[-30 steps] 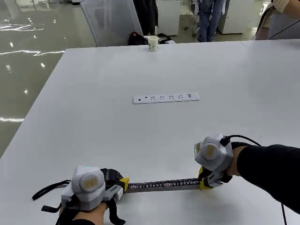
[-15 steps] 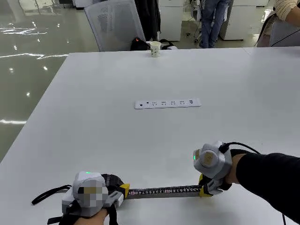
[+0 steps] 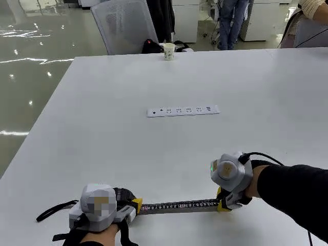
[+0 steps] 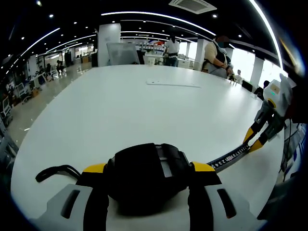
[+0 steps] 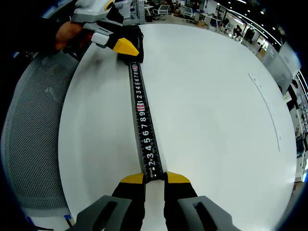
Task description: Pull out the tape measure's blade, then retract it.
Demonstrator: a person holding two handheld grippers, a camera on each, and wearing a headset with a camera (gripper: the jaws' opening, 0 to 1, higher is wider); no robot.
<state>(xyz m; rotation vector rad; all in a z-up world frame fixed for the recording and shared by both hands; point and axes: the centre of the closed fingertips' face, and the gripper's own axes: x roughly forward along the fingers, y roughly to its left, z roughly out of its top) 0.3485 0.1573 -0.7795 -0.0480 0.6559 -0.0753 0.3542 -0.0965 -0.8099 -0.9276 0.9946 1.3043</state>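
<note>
White workbench (image 3: 154, 77), left tongs (image 4: 149, 168) clamped on tape measure (image 4: 144, 185), right tongs (image 5: 155, 178) pinching blade (image 5: 142, 115), stretched flat left-to-right.

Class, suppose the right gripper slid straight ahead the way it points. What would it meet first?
Following the blade it grips, the right gripper would probably reach the left gripper, which clamps the tape measure's case.

White tabletop (image 3: 102, 128), rect., matte. Centre: white power strip (image 3: 183, 110), flat, long side approx. parallel to near edge. Far edge: paper cup (image 3: 168, 51), upright. Near edge: tape measure case (image 3: 123, 197) w/ blade (image 3: 179, 206) stretched rightward along surface. Black strap (image 3: 51, 209) lies left of case.
</note>
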